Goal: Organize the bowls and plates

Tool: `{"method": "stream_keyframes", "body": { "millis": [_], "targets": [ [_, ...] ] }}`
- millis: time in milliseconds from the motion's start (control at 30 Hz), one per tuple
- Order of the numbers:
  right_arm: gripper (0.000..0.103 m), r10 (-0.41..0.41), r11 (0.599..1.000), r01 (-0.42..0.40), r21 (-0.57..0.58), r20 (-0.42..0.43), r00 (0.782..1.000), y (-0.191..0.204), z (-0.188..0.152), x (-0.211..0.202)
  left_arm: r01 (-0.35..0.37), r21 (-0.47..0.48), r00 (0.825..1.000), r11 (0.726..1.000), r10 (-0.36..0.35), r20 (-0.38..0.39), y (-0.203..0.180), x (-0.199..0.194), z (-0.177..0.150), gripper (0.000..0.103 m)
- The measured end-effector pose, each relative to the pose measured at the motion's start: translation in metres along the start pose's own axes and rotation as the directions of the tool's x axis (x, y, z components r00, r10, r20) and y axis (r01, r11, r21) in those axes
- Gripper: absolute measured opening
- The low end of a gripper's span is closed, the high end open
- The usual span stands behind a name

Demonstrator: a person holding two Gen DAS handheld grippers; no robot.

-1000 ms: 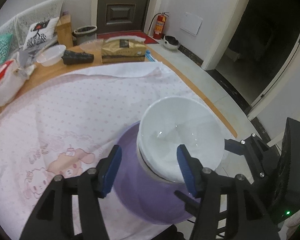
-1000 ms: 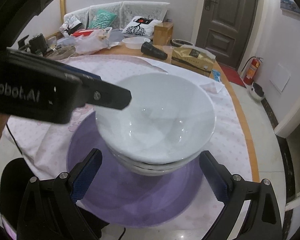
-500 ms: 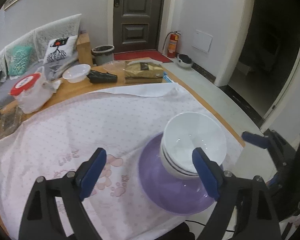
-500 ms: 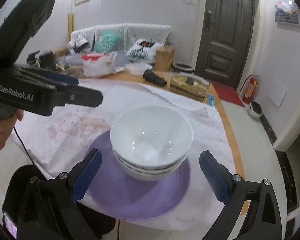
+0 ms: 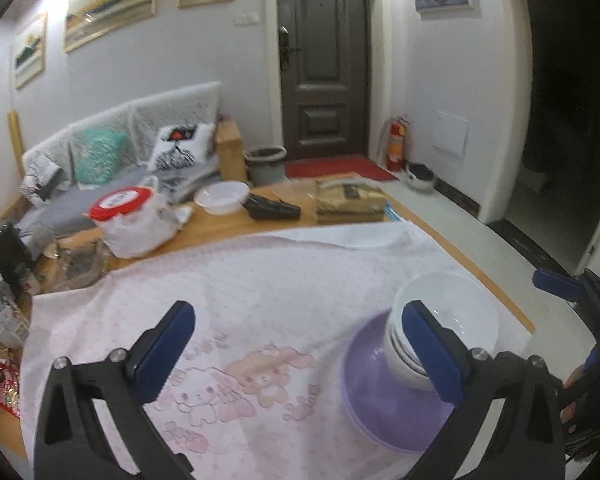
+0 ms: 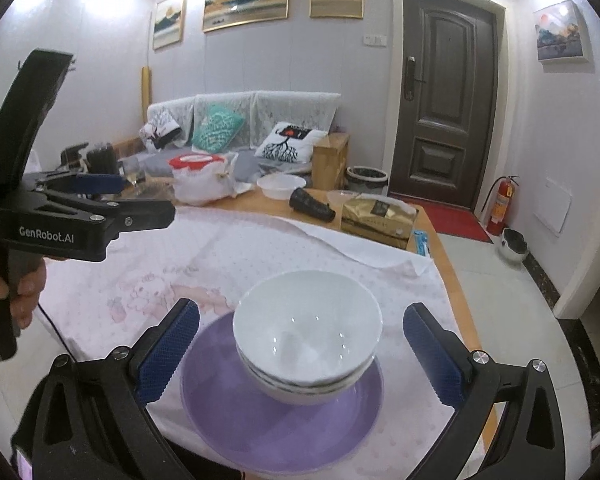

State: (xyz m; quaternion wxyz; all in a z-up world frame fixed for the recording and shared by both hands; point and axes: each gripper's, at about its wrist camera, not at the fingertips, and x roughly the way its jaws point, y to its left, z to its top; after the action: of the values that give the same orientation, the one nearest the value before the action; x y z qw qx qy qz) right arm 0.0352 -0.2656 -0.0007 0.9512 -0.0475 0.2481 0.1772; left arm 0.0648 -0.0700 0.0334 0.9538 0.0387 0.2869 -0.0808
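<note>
Stack of white bowls [image 6: 308, 332] sits nested on the purple plate [image 6: 260, 420], near the counter's [image 6: 432, 236] front right corner, on a pink cartoon-print cloth [image 6: 228, 256]. Top bowl upright, w/ dark-rimmed ones showing just below it. Left claw [image 5: 300, 356] spread wide, nothing btwn its blue pads; its jaws have just been opening, and the bowl stack lies off to its right, partly behind the right-hand finger [image 5: 432, 352] in that view, not gripped. Right claw [image 6: 300, 356] also spread wide, jaws just eased further apart; bowls sit btwn its fingers in view but pads are clear of the rims on both sides. Left claw seen from right wrist as a black body at far left, held by a hand [image 6: 20, 292]. Back of counter: red-lidded tub in a plastic bag [image 5: 132, 220], white plastic bowl [image 5: 222, 196], black object [image 5: 274, 208], tan box [image 5: 348, 200]. Sofa w/ cushions [image 6: 244, 128] and dark door [image 6: 448, 100] behind.
</note>
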Motion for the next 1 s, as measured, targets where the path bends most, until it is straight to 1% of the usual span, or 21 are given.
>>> {"method": "stream_keyframes", "body": {
  "millis": [200,433,533,700,1000],
  "targets": [
    [0.101,0.014,1.0,-0.014,0.007,0.031,0.999,0.004,0.008,0.003,-0.078,-0.004,0.993,0.997,0.078,0.092,0.012,-0.016,-0.004,0.103],
    [0.101,0.042,0.999,-0.043,0.004,0.082,0.996,0.012,0.021,0.003,-0.156,-0.038,0.976,0.987,0.16,0.147,0.024,-0.031,-0.01,0.103],
    [0.101,0.051,0.999,-0.05,-0.012,0.099,0.994,0.018,0.025,0.001,-0.17,-0.074,0.969,0.983,0.181,0.168,0.031,-0.037,-0.012,0.103],
    [0.101,0.067,0.998,-0.064,-0.028,0.119,0.991,0.025,0.03,0.0,-0.178,-0.118,0.964,0.977,0.198,0.18,0.041,-0.046,-0.014,0.103],
    [0.101,0.074,0.997,-0.07,-0.028,0.142,0.987,0.029,0.039,-0.001,-0.185,-0.151,0.958,0.971,0.213,0.19,0.052,-0.054,-0.017,0.103]
  ]
}}
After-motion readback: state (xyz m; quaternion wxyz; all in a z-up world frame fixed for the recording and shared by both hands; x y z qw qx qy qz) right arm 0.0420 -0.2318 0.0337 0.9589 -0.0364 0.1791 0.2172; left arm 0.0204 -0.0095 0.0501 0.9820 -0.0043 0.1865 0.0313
